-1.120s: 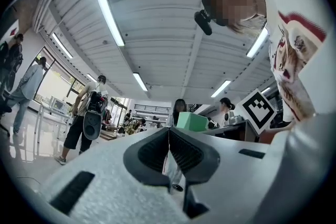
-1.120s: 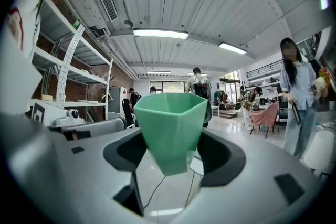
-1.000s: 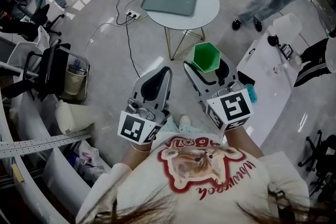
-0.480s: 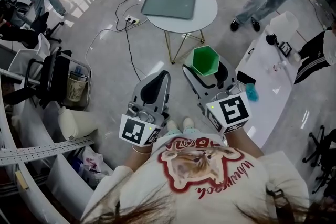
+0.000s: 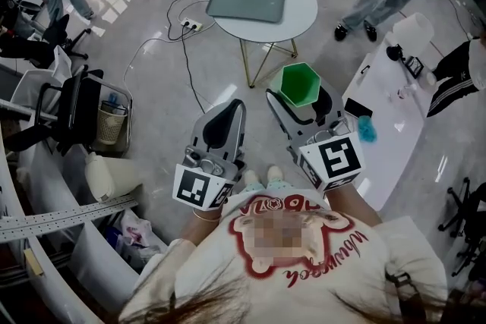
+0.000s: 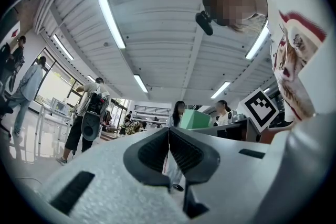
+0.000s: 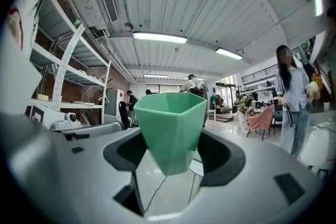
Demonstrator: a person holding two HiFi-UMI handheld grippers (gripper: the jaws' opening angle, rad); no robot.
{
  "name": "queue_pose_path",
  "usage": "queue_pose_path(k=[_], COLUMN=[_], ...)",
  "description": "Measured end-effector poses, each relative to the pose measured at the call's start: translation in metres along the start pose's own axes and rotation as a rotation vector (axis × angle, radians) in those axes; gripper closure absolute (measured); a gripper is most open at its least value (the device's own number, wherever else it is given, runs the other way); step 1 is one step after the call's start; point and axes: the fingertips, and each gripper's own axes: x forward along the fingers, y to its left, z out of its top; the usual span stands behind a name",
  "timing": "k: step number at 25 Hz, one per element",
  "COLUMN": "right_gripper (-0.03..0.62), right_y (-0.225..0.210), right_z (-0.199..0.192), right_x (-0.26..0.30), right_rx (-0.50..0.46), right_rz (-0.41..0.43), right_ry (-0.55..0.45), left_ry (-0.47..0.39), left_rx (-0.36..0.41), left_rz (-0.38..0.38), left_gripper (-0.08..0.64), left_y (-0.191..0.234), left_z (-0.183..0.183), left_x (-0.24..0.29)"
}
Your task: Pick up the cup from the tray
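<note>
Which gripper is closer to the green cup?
Right. The right gripper has the green cup clamped between its jaws, well away from the tray. The left gripper is off to the cup's left, jaws shut on nothing, not touching it.

I hold both grippers out before my chest, side by side and apart, jaws pointing away from me. My left gripper (image 5: pixel 235 110) has its jaws pressed together with nothing between them. My right gripper (image 5: pixel 298 96) is closed on the cup (image 7: pixel 170 128), one jaw against each side, and the cup stands upright with its mouth up. Each gripper's marker cube sits at the end nearest my body, just above my wrists.
</note>
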Motion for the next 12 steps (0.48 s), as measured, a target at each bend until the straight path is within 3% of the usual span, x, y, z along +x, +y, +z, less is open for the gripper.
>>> queue_pose_path(k=[12], right_gripper=[0.305], right_y=[-0.0005], right_z=[0.0032], right_x=[-0.0032], right_rx=[-0.003], right_rz=[-0.015], right_ry=[-0.006], left_ry=[-0.006], left_rx=[-0.001], left_rz=[-0.004], left_gripper=[0.546], left_y=[-0.002], left_z=[0.0027], left_x=[-0.0011])
